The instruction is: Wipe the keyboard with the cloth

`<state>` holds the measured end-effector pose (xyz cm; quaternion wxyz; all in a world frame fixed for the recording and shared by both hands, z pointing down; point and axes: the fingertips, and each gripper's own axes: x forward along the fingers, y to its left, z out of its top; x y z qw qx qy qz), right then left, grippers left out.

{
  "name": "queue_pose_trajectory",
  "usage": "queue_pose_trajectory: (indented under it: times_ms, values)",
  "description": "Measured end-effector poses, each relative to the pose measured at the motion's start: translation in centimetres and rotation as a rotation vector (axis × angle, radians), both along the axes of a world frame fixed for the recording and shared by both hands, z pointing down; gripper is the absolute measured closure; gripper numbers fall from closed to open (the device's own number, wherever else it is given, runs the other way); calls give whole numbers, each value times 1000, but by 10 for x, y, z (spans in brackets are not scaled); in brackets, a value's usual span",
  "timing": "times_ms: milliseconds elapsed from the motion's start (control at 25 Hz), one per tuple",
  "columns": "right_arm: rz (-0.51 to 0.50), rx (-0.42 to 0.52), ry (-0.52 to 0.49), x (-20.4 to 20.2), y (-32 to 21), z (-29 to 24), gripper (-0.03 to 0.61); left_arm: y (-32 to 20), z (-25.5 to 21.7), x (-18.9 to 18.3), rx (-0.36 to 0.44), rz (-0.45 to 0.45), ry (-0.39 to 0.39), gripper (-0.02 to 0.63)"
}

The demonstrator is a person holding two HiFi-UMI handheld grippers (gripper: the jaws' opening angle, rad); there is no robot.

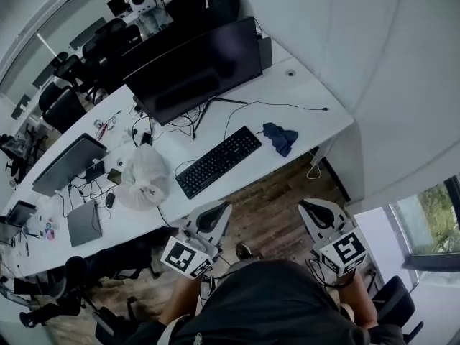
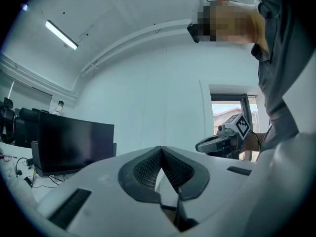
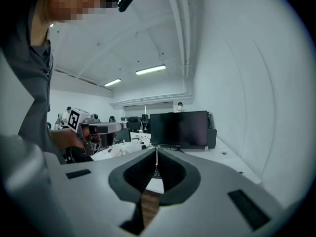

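A black keyboard [image 1: 218,161] lies slantwise near the front edge of the white desk [image 1: 316,106]. To its right a dark blue cloth [image 1: 280,137] sits crumpled, with nothing touching it. Both grippers hang off the desk, over the floor, just short of its front edge. My left gripper [image 1: 220,206] points toward the keyboard's left end, and its jaws meet at the tip [image 2: 160,148] with nothing between them. My right gripper [image 1: 305,206] is below the cloth in the head view, also shut and empty [image 3: 157,150]. Each gripper view shows the other gripper [image 2: 222,142] [image 3: 98,129] off to the side.
A large dark monitor [image 1: 194,67] stands behind the keyboard, with cables trailing from it. A white plastic bag [image 1: 144,175] lies left of the keyboard. A second screen [image 1: 68,164] and small clutter sit further left. Wooden floor [image 1: 273,214] lies under the grippers. Office chairs stand behind the desk.
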<state>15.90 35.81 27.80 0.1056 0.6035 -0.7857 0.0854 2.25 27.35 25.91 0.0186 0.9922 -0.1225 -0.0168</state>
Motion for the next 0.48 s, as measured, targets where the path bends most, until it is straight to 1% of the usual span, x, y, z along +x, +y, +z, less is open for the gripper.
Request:
queue_pose_trajectory:
  times_ms: [240, 360, 480]
  values:
    - [23, -26, 50, -21, -63, -1, 569, -70, 6, -20, 0, 6, 32, 609]
    - [37, -48, 34, -18, -93, 2, 569, -100, 11, -21, -10, 2, 28, 609]
    - [11, -83, 26, -13, -114, 9, 569, -118, 18, -19, -48, -18, 21, 609]
